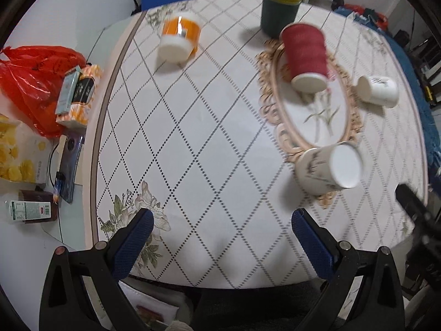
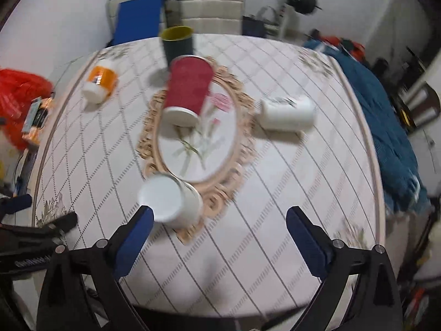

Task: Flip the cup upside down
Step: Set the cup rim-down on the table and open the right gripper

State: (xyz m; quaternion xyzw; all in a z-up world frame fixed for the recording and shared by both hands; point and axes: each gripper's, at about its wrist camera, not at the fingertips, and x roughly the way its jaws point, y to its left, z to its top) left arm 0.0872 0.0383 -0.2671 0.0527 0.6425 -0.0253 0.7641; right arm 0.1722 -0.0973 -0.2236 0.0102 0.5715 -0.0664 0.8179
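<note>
We take the oval floral mat point(image 1: 317, 110) point(image 2: 198, 143) in the middle of the tabletop point(image 1: 206, 138) point(image 2: 289, 193) as our landmark. On its far end stands a red cup point(image 1: 304, 55) point(image 2: 187, 88), bottom up, with its white base facing us. Just beyond the mat's far end is a dark green cup point(image 1: 278, 12) point(image 2: 176, 42) standing upright with a yellow inside. At the mat's near end a white cup with grey markings point(image 1: 329, 168) point(image 2: 172, 200) sits bottom up, overlapping the mat's lacy border. To the mat's right another white cup point(image 1: 379, 89) point(image 2: 286, 111) appears to lie on its side, apart from the border. Well to the mat's left, near the tabletop's far left edge, is an orange and white cup point(image 1: 179, 38) point(image 2: 99, 82), white base towards us. Our left gripper point(image 1: 222, 237) hovers over the near tabletop, short of the mat and to its left, fingers spread wide and holding nothing. Our right gripper point(image 2: 219, 233) is likewise wide apart and empty, its left finger point(image 2: 135, 237) just in front of the near white cup; contact cannot be told through the blur. Off the tabletop on the mat's left side lie a red plastic bag point(image 1: 35, 82) point(image 2: 19, 91) and small boxes point(image 1: 75, 96); a blue blanket point(image 2: 386, 127) drapes off to the right.
</note>
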